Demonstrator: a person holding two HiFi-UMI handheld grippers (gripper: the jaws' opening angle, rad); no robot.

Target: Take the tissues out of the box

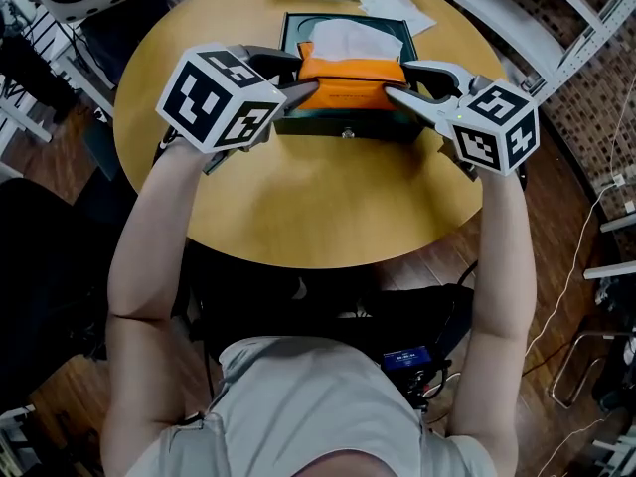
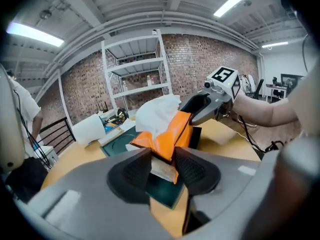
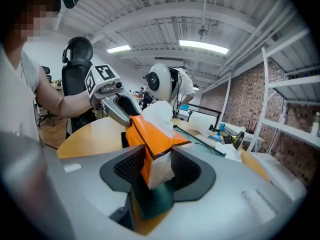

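An orange tissue pack point(image 1: 351, 76) with white tissue point(image 1: 343, 40) poking out of its top hangs over a dark green box point(image 1: 343, 124) on the round wooden table point(image 1: 328, 207). My left gripper point(image 1: 310, 85) is shut on the pack's left end, and my right gripper point(image 1: 393, 92) is shut on its right end. In the left gripper view the pads of my left gripper point(image 2: 162, 165) pinch the pack point(image 2: 170, 134). The right gripper view shows my right gripper point(image 3: 158, 166) clamped on the pack's point(image 3: 145, 134) folded end, with the box point(image 3: 155, 199) below.
The box's open lid point(image 2: 117, 144) lies flat behind it. White papers point(image 1: 396, 8) lie at the table's far side, with a brass object point(image 2: 119, 116) and a white roll point(image 2: 87, 129) nearby. Metal shelving point(image 1: 556, 28) stands to the right against a brick wall.
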